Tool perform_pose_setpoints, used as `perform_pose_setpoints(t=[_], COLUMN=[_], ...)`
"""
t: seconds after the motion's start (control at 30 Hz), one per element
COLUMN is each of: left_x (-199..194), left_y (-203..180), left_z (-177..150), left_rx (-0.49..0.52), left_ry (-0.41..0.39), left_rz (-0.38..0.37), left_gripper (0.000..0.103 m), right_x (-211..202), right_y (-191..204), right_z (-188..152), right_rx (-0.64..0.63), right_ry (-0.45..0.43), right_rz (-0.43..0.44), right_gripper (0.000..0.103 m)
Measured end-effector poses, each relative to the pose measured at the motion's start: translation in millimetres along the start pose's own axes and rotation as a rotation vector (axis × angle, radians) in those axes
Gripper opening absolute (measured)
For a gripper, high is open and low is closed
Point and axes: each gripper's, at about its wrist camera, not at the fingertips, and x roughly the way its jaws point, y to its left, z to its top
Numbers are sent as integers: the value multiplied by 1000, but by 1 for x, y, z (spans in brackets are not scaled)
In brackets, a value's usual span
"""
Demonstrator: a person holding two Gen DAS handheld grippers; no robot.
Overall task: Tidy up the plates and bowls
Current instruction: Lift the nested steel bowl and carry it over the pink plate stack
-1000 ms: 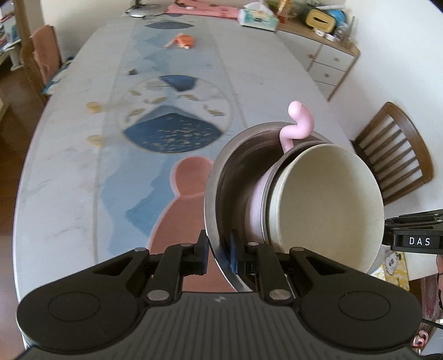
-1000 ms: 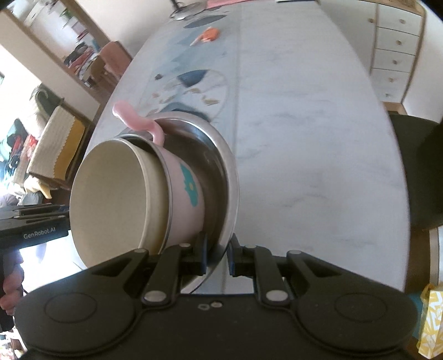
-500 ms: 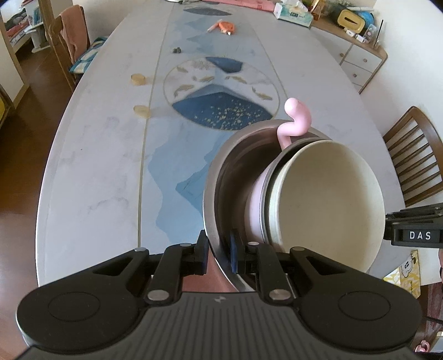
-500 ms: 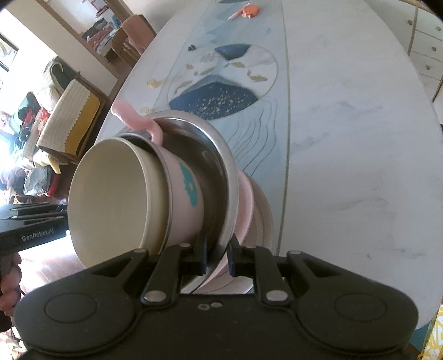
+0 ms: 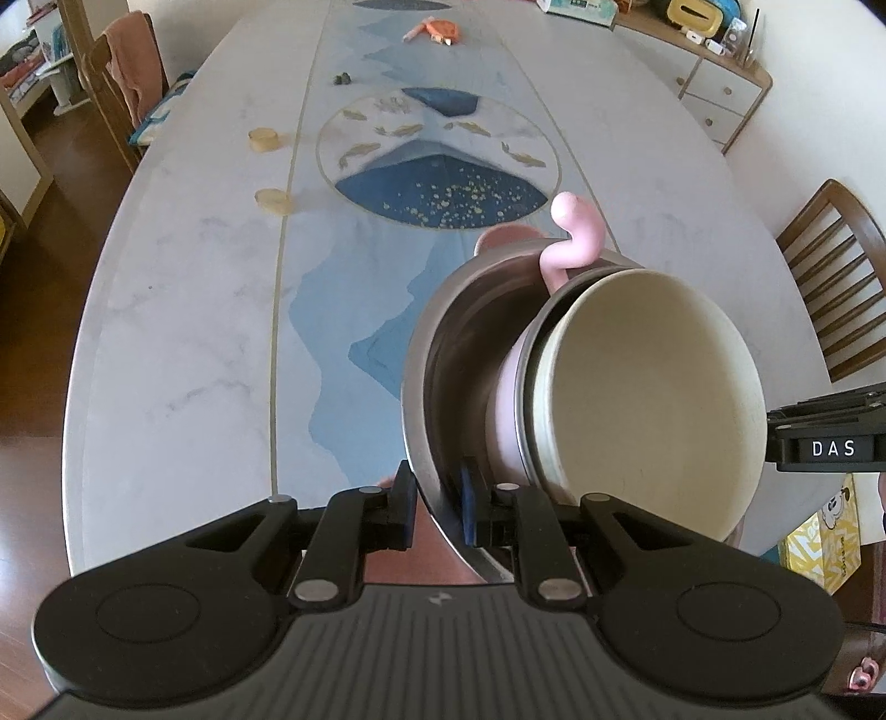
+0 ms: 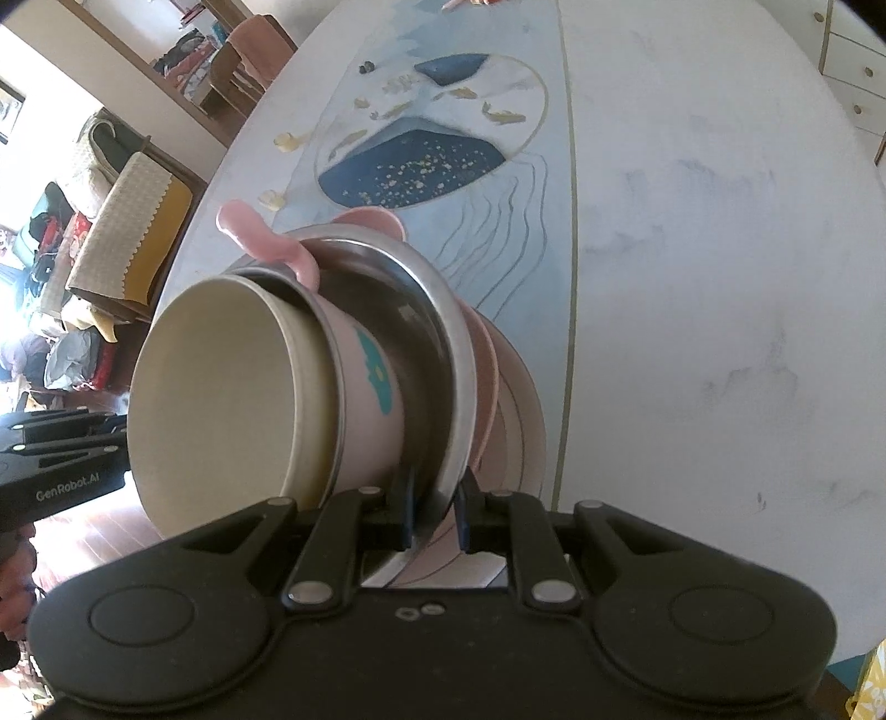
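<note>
My left fingers (image 5: 437, 512) were nearly closed, pinching the rim of the steel bowl (image 5: 443, 354), one pad outside the wall and one inside. My right fingers (image 6: 434, 512) gripped the same steel bowl (image 6: 443, 343) on its opposite rim in the same narrow pinch. Between my two pairs of fingers the bowl was tipped on edge. Nested inside it, just past my fingertips, sat a pink bowl (image 6: 368, 387) with a teal mark on its side, and inside that a cream bowl (image 5: 648, 387) whose mouth faced away from my left fingers toward the right ones. A curly pink handle (image 5: 573, 232) stuck up beyond the far rim of the stack. Behind the steel bowl, on the side away from the cream one, a pink plate (image 6: 518, 410) showed, close against it over the tabletop (image 5: 183, 310); I could not tell whether they touched. Farther along lay the tabletop's round blue picture (image 5: 437, 160), and beyond that a small orange thing (image 5: 437, 27) near the far end.
</note>
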Motion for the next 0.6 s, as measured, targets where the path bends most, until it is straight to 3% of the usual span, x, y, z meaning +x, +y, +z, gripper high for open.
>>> perform_pose_setpoints(t=[0.6], left_x=[16], left_y=[-4], left_z=[-5], left_rx=[14], left_ry=[3], left_rz=[3], left_gripper=[15], right_x=[10], right_y=[-1], right_z=[-2], right_rx=[3], right_ry=[11], right_rz=[-25], right_gripper=[15])
